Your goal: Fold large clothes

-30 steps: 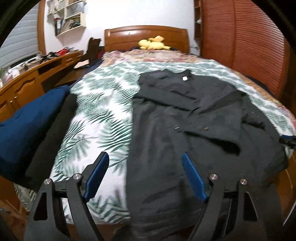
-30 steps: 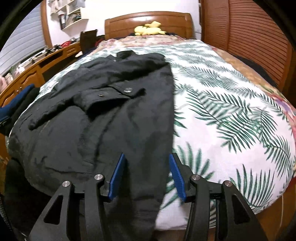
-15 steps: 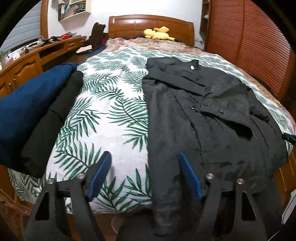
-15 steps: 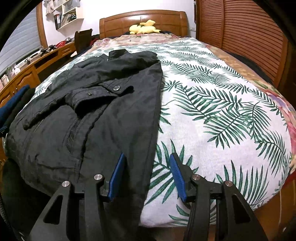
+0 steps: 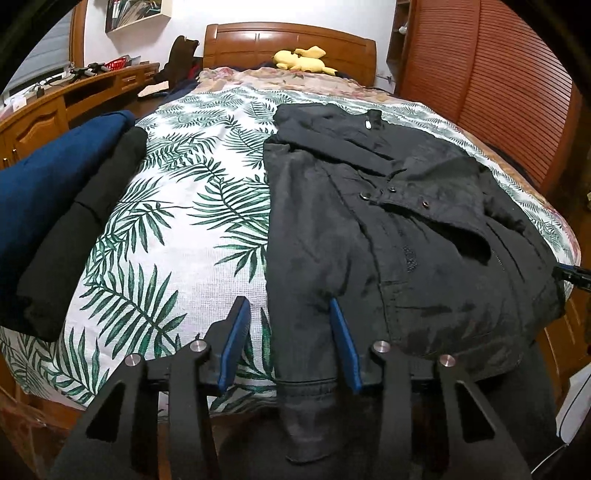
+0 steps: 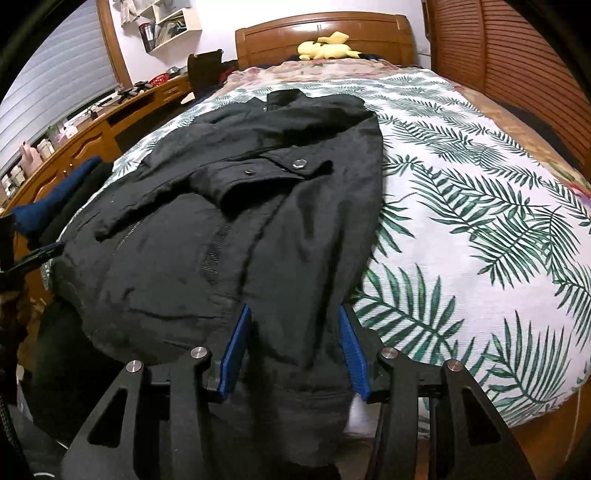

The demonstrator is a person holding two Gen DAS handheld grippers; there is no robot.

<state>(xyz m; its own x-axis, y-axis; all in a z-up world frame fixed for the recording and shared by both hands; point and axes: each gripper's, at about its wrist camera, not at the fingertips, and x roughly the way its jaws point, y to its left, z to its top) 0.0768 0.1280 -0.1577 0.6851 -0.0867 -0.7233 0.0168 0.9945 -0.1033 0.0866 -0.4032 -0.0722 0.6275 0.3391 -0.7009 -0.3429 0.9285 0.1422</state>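
Dim, warm indoor light, strong fisheye bending with black corner vignettes, slight motion blur low down.

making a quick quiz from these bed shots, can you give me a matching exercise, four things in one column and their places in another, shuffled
Things:
1. black jacket
2. yellow plush toy
3. folded blue garment
4. white wall shelf

Places:
A. by the wooden headboard
B. left edge of the bed, beside a black folded item
C. high on the wall, upper left
D. spread on the leaf-print cover, hem at the bed's near edge

Pairs: 1-D, 2-A, 3-B, 4-C
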